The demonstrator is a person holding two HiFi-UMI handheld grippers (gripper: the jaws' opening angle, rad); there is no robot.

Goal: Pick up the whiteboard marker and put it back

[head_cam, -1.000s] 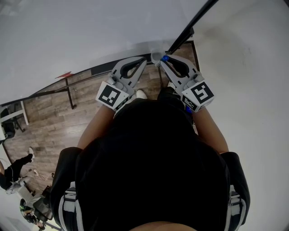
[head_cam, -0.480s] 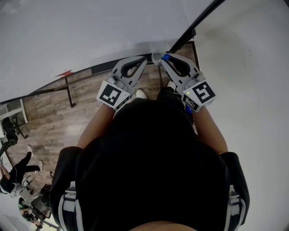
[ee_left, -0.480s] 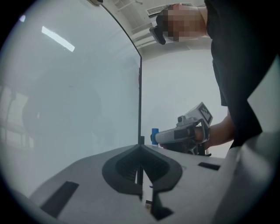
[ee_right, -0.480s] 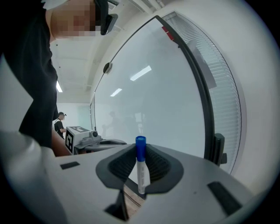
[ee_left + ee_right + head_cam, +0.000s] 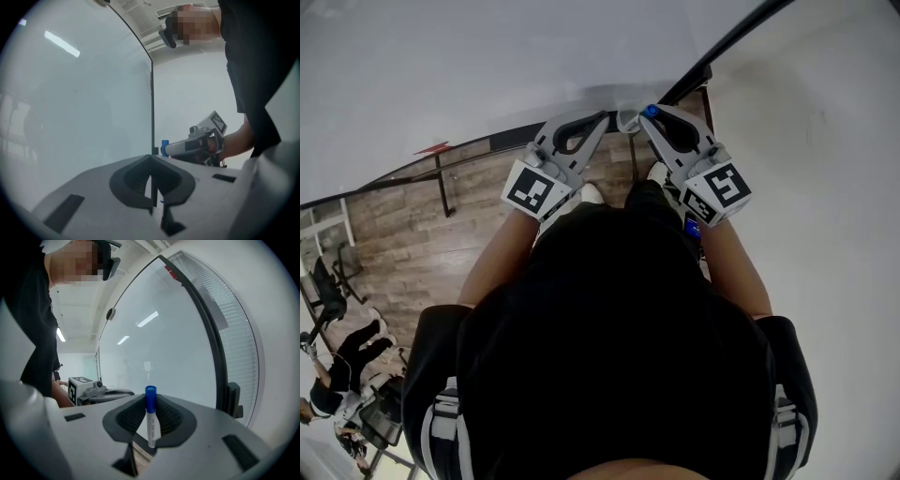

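Note:
The whiteboard marker, white with a blue cap, stands upright between the jaws of my right gripper, which is shut on it. In the head view the blue cap of the marker shows at the tip of the right gripper, close to the whiteboard. My left gripper is beside it on the left, shut with nothing in it. From the left gripper view, the marker lies level, cap toward the board.
The whiteboard has a black frame edge just to the right of the marker. Wood floor lies below, with a rail stand on the left. A person and chairs are far off at lower left.
Both grippers keep their places and the marker stays in the right one. The person on the floor at lower left has shifted.

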